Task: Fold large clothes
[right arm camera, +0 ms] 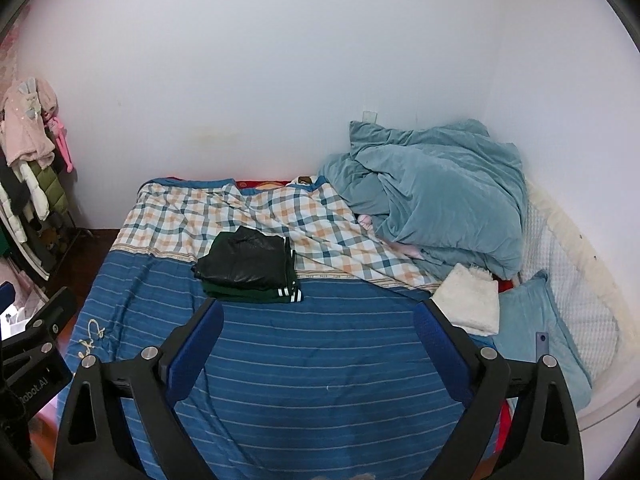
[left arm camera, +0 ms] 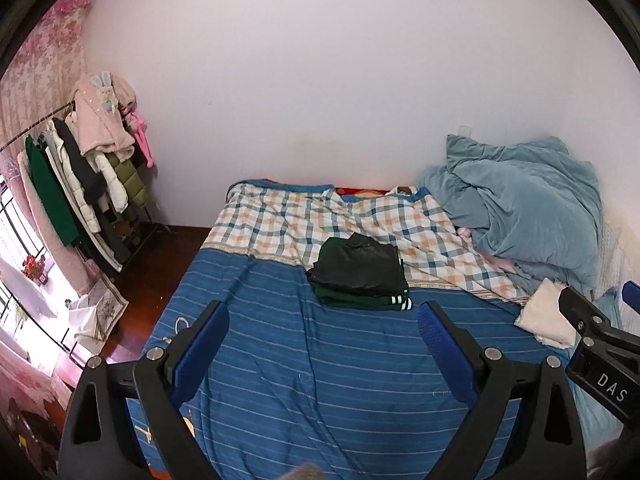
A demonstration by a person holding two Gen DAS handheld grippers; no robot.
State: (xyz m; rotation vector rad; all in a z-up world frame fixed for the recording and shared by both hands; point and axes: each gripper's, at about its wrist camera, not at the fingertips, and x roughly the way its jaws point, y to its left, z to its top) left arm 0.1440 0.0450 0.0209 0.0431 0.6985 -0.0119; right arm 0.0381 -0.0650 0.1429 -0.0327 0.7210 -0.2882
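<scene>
A folded stack of dark clothes (left arm camera: 360,272), a black garment on top of a dark green one with white stripes, lies in the middle of the bed; it also shows in the right wrist view (right arm camera: 250,270). My left gripper (left arm camera: 323,322) is open and empty, held above the blue striped cover in front of the stack. My right gripper (right arm camera: 318,320) is open and empty too, also short of the stack. The right gripper's body shows at the right edge of the left wrist view.
The bed carries a blue striped cover (right arm camera: 320,380) and a checked sheet (right arm camera: 200,216). A crumpled teal duvet (right arm camera: 432,196), a white towel (right arm camera: 472,304) and a teal pillow (right arm camera: 532,340) lie at the right. A clothes rack (left arm camera: 84,184) stands left by the wall.
</scene>
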